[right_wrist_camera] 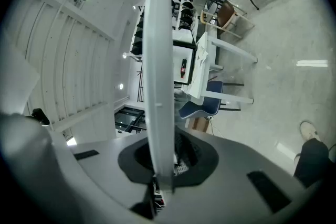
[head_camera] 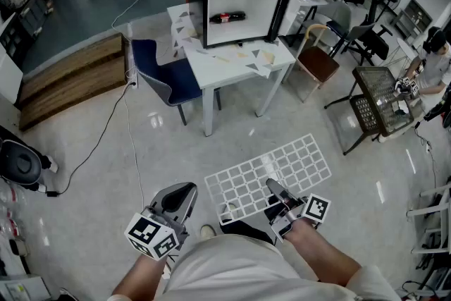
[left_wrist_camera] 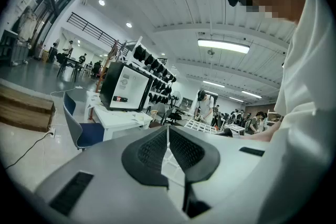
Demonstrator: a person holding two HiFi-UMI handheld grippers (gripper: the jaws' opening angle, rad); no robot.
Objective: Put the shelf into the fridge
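Observation:
The shelf (head_camera: pixel 271 173) is a white wire grid held flat above the floor in front of me. My right gripper (head_camera: pixel 276 192) is shut on its near edge. In the right gripper view the shelf (right_wrist_camera: pixel 157 60) shows edge-on as a white bar clamped between the jaws (right_wrist_camera: pixel 165 165). The black fridge (head_camera: pixel 239 0) stands open on a white table (head_camera: pixel 232 63) a few steps ahead, with a dark bottle (head_camera: pixel 227 17) lying inside. My left gripper (head_camera: pixel 180 197) hangs beside the shelf's left edge. Its pads (left_wrist_camera: pixel 157 149) are pressed together with nothing between them.
A blue chair (head_camera: pixel 165 77) stands left of the table and a brown chair (head_camera: pixel 317 60) to its right. A wooden platform (head_camera: pixel 70 77) and a floor cable (head_camera: pixel 127 116) lie at the left. A dark mesh table (head_camera: pixel 380 102) with a person is at the right.

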